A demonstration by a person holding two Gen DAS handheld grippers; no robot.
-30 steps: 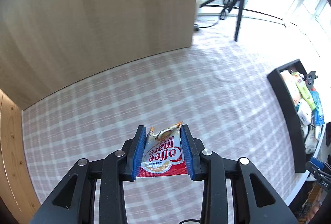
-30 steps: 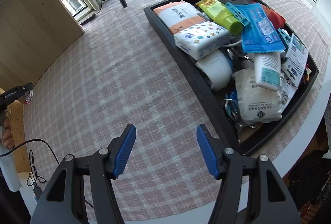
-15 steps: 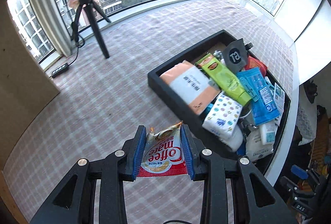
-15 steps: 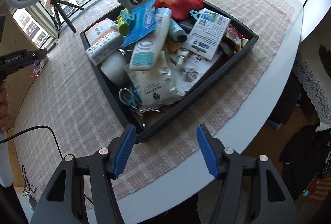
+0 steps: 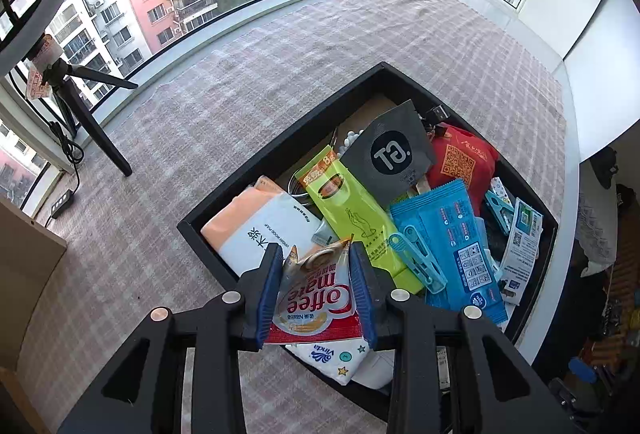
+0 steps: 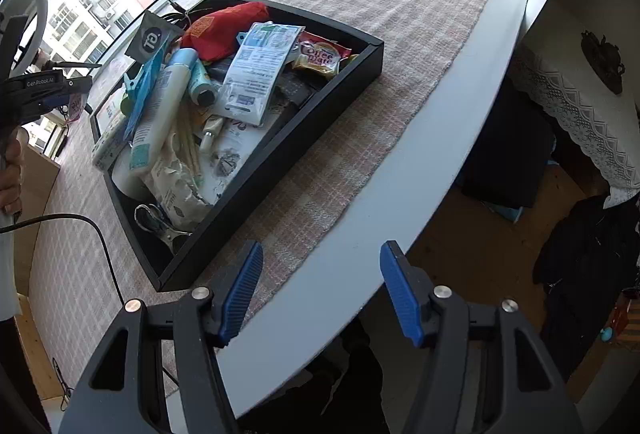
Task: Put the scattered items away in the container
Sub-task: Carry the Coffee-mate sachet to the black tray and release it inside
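The left gripper (image 5: 316,262) pointed steeply downward, its two blue-padded fingers (image 5: 269,290) drawn in and pressing from either side on a Coffee mate sachet (image 5: 316,298) held upright between them. Seen from the right wrist view, the left gripper (image 6: 60,89) reached in from the left edge, with the person's left hand (image 6: 12,173) wrapped around its handle below. The right gripper (image 6: 320,286) also pointed steeply down, its jaws standing wide apart with nothing between the blue pads (image 6: 242,290).

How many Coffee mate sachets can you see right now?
2. One Coffee mate sachet is clamped in the left gripper above the black tray; another sachet lies inside by the tray's far wall. More may be buried under the pile.
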